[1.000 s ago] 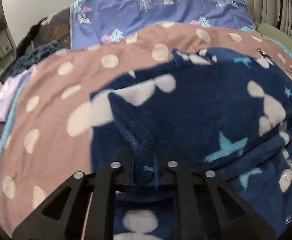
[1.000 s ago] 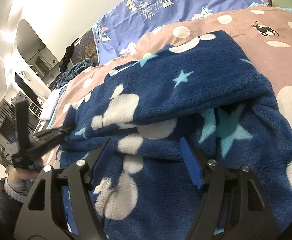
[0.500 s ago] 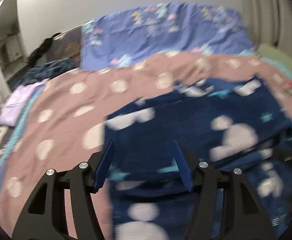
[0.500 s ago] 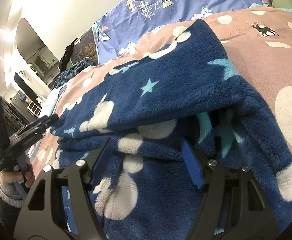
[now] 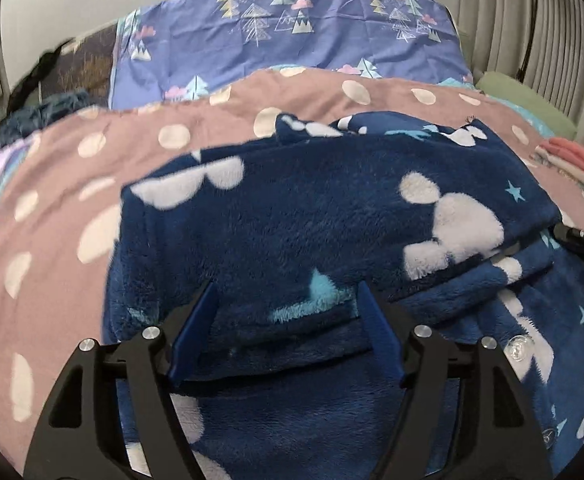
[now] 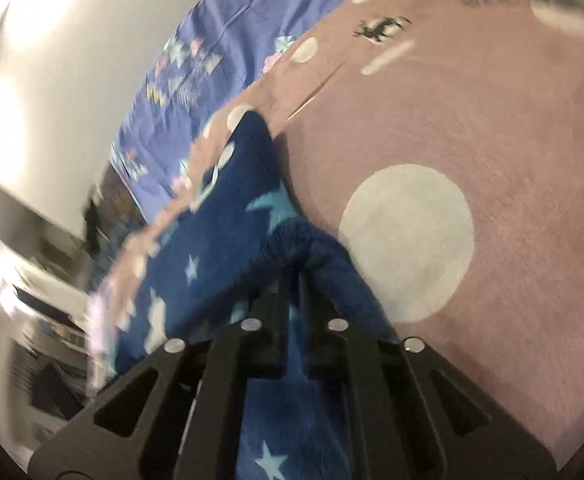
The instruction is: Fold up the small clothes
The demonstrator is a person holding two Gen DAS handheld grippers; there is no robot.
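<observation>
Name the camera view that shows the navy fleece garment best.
Left wrist view: the navy fleece garment lies sharp and nearly whole on the pink dotted blanket. Right wrist view is blurred, showing only an edge bunched in the closing right gripper.

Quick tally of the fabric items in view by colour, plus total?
Navy fleece garment with white and teal shapes: 1
Dusty-pink bedspread with white dots: 1
Purple-blue sheet with tree print: 1
Green pillow at the right edge: 1
Coral and pale folded clothes at the right edge: 1 stack, pieces not countable
Total: 5
</observation>
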